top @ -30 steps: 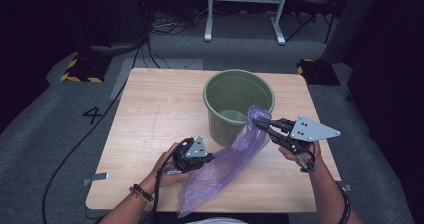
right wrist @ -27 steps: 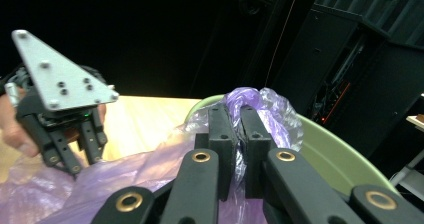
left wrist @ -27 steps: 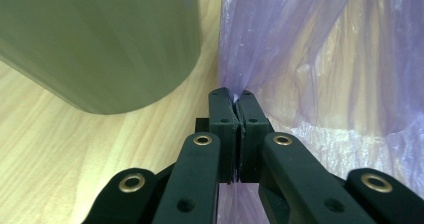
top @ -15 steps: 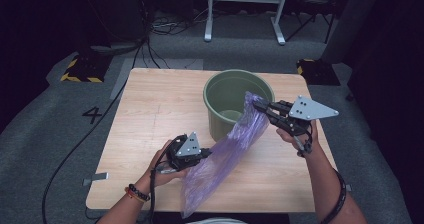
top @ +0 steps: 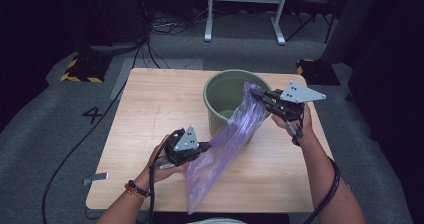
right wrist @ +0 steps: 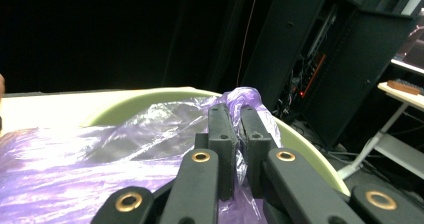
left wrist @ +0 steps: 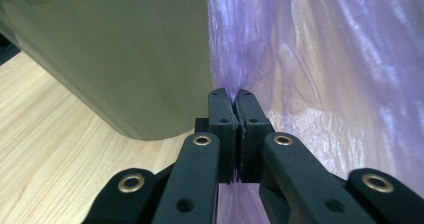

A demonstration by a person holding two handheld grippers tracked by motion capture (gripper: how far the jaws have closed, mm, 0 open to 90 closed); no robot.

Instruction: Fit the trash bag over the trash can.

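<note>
A translucent purple plastic bag (top: 227,144) stretches slantwise from the table's front edge up to the rim of a green bucket (top: 220,91). My left gripper (top: 206,146) is shut on the bag's side edge, low over the table in front of the bucket. In the left gripper view the jaws pinch gathered purple film (left wrist: 260,59) beside the bucket's wall (left wrist: 115,54). My right gripper (top: 255,94) is shut on the bag's top corner, held over the bucket's right rim. The right gripper view has the bunched film (right wrist: 242,96) between the jaws above the bucket's rim (right wrist: 145,101).
The wooden table (top: 150,114) has bare room to the left of the bucket. Cables (top: 65,154) run over the grey floor at the left. A white frame stand (top: 245,9) is behind the table, and dark equipment racks (right wrist: 325,59) stand beyond the bucket.
The right gripper has carried the bag's top corner up and back over the bucket's rim. The left gripper has risen slightly with the bag's edge, and the bag is stretched more.
</note>
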